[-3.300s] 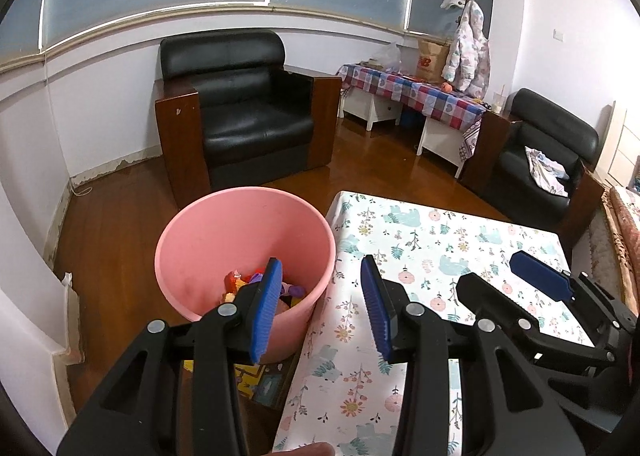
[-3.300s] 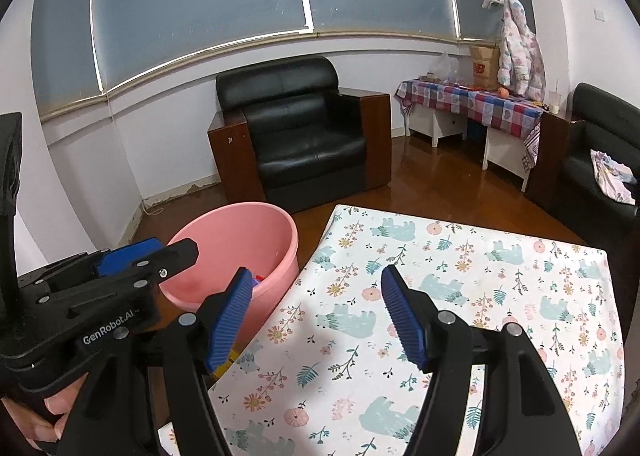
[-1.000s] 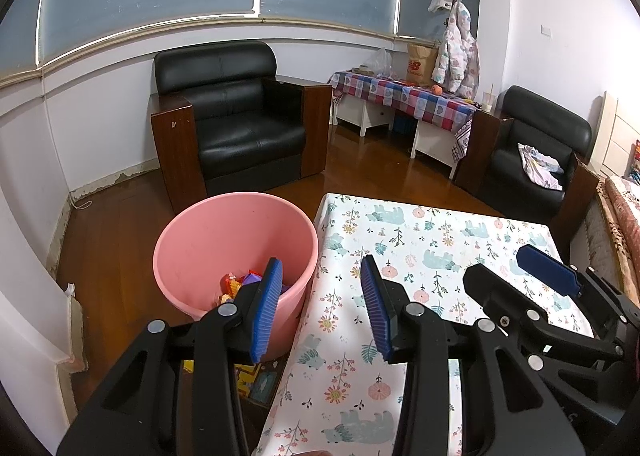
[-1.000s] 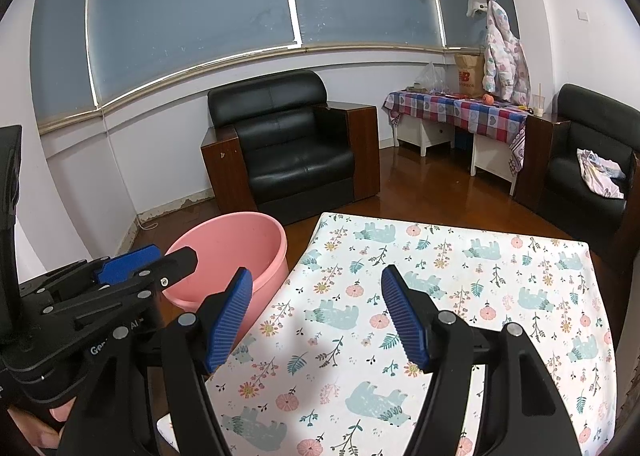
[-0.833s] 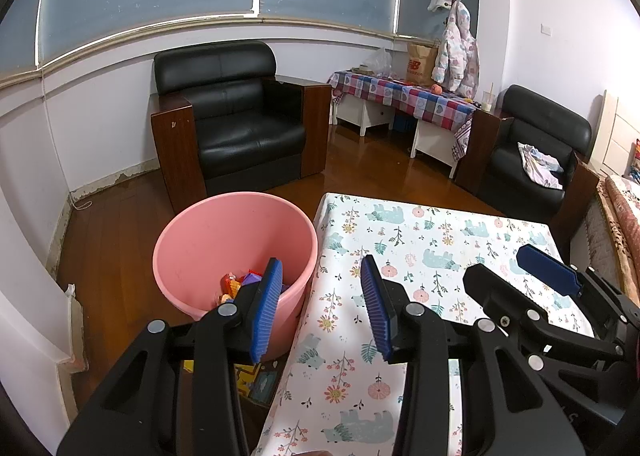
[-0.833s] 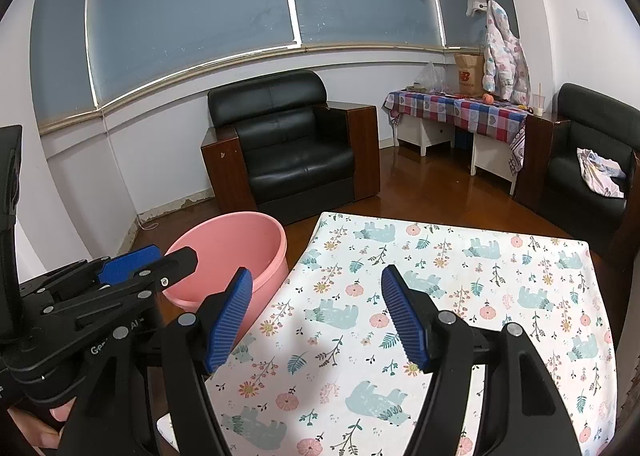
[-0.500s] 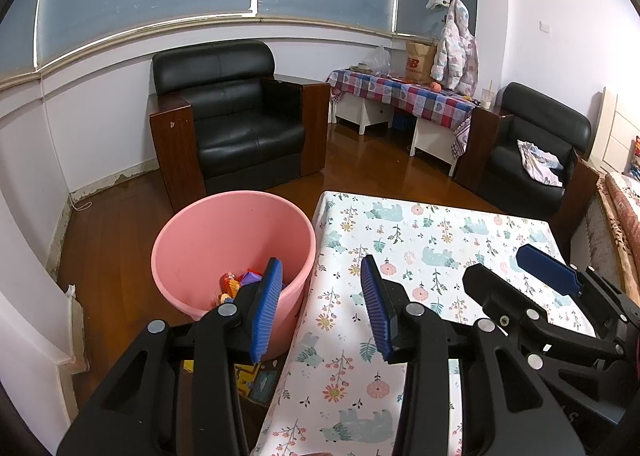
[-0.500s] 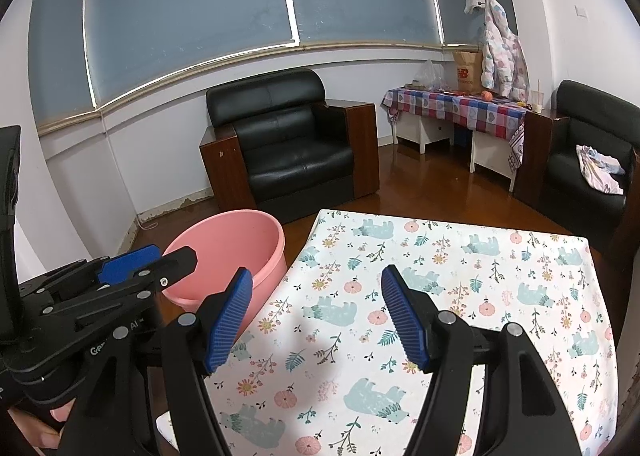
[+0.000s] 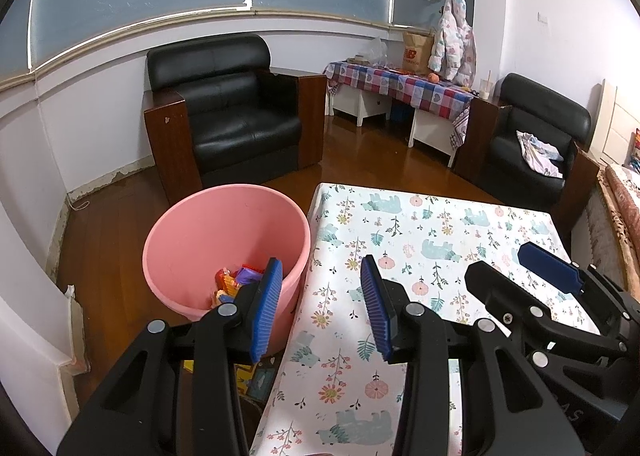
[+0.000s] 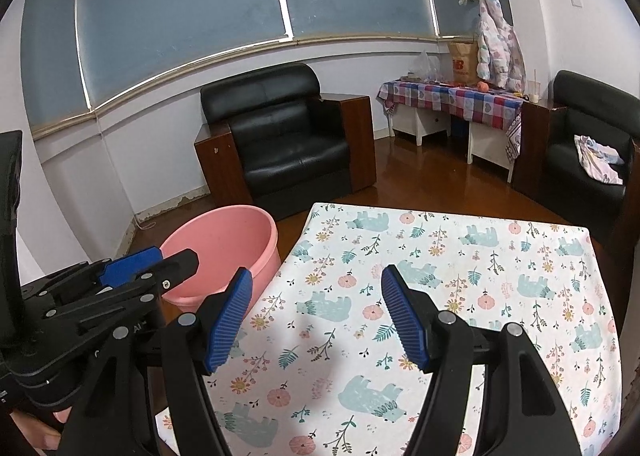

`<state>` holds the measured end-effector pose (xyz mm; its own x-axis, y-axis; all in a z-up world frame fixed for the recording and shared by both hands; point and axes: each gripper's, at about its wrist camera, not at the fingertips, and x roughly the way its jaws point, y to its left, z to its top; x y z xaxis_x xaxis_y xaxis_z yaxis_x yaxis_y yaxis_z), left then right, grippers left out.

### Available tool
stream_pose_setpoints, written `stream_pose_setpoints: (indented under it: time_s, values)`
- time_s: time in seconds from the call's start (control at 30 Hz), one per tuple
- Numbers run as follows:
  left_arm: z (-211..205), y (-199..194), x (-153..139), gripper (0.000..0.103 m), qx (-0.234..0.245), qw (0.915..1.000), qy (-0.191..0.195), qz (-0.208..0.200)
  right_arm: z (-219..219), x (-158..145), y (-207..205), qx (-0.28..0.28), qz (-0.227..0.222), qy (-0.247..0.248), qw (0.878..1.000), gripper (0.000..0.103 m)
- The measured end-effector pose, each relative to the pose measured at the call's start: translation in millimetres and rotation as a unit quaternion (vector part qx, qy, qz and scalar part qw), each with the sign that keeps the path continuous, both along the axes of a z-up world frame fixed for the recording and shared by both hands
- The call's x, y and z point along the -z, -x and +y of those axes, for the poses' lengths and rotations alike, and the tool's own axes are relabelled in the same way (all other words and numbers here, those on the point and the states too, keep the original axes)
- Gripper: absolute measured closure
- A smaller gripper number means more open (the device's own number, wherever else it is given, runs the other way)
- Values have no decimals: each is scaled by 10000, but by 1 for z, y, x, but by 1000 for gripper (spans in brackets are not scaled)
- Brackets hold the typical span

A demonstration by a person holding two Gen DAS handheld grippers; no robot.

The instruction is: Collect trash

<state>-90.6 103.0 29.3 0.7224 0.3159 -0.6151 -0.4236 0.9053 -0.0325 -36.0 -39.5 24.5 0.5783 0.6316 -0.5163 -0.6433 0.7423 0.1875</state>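
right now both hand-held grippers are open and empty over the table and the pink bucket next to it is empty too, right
Not quite. Both the left hand-held gripper and the right hand-held gripper are open and empty over the table, but the pink bucket is not empty: the left wrist view shows colourful trash lying at its bottom.

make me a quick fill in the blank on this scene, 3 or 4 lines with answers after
1. The colourful wrappers lie inside the ____ bucket.
2. The left gripper and the right gripper both have their jaws ____, holding nothing.
3. The bucket stands on the floor at the ____ edge of the table.
4. The table's cloth is printed with flowers and ____.

Missing words: pink; open; left; bears
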Motion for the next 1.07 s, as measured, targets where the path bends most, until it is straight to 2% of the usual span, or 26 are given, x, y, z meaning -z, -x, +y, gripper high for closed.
stream_pose_setpoints:
  time_s: [1.07]
  values:
    - [-13,-44,22,62,182,9993,-25,319,-4,27,-36,220,350,51,9991,37]
